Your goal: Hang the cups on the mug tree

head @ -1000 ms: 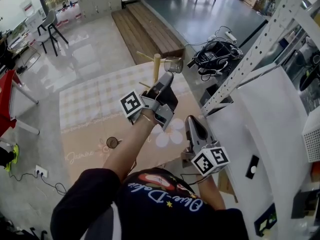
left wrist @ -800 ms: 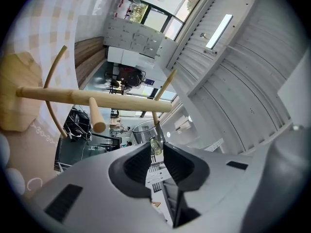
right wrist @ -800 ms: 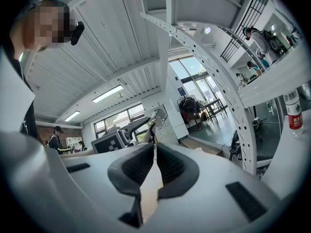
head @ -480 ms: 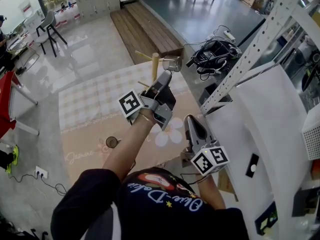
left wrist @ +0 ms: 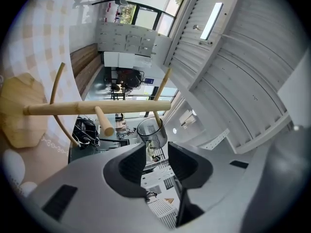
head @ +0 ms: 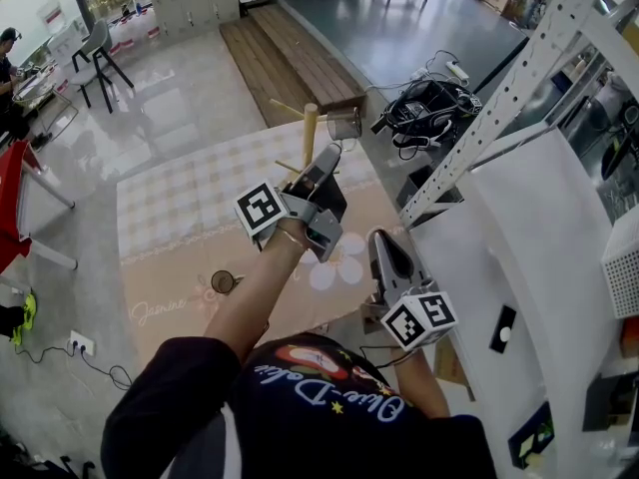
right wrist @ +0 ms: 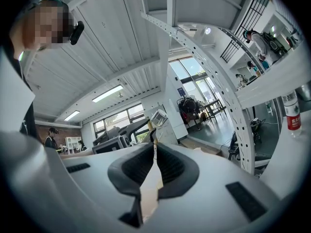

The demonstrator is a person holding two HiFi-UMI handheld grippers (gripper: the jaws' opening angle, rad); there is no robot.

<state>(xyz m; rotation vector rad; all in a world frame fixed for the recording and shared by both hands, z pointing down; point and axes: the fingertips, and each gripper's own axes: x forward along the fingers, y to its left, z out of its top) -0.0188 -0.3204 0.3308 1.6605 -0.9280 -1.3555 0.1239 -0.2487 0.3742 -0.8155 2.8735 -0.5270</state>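
Checked cloth covers the worktop [head: 180,218], with grey floor and a wooden platform [head: 290,58] beyond it and a tangle of cables [head: 424,113] on the floor to the right. Up at the worktop's far edge stands the wooden mug tree [head: 311,133], and there's a clear glass cup [head: 345,127] hanging on one of its upper pegs, on the right side as the head view has it. The left hand-held gripper [head: 329,153] is reached out right up to that cup, tilted a touch upward. Its own view tells it well: the left hand-held gripper [left wrist: 156,147] has just been opening, its jaws now spread wide, and the cup [left wrist: 152,132] hangs on its peg just past the tips, apart from both pads and not pinched. The tree's pole [left wrist: 97,108] crosses the picture behind it.

Nearer in, a second small cup [head: 225,283] sits on the cloth, well apart from the tree. The right hand-held gripper [head: 384,239] hangs low beside the person's body, close to the white rack, and its view shows the right hand-held gripper [right wrist: 154,147] with jaws pressed together.
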